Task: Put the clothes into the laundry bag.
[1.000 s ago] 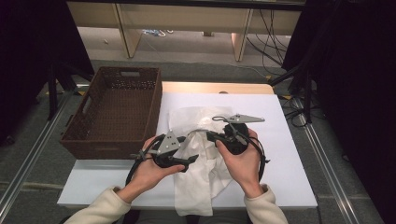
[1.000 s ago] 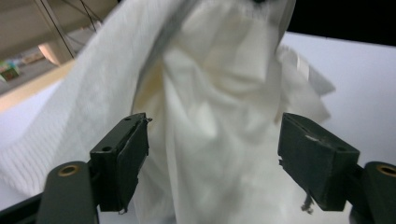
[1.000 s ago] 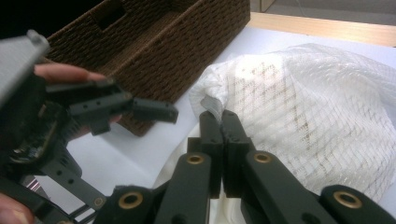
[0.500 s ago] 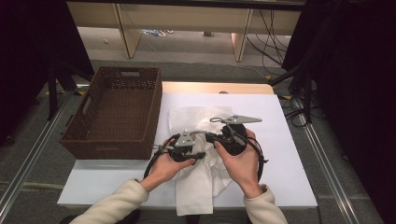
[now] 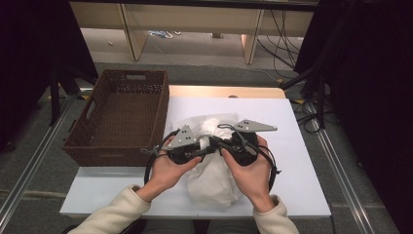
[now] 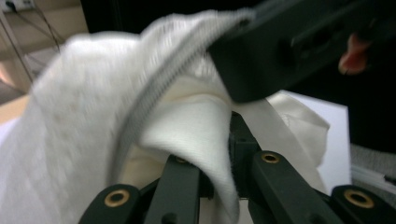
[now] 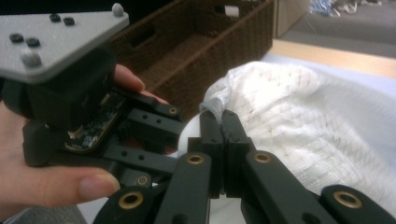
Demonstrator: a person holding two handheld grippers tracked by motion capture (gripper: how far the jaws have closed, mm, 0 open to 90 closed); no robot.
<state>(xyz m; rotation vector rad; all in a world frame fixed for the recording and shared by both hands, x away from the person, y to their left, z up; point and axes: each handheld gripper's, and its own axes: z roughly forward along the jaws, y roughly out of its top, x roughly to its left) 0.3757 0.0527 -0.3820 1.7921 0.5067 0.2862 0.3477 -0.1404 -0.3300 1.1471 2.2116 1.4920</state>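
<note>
The brown wicker basket [image 5: 119, 117] sits at the tabletop's [image 5: 297, 175] left edge, its mouth open upward with nothing visible inside but the woven floor, and no readable label or writing shows on it or on anything else here. Near the tabletop's front edge, about midway along it, the white cloth [image 5: 212, 178] lies bunched, its top gathered between both hands. The left gripper [image 5: 204, 150] has just been closing its jaws and now pinches a fold of that cloth, while the right gripper [image 5: 218, 142] has its jaws pressed tight together on the cloth's edge, right beside the left one.
</note>
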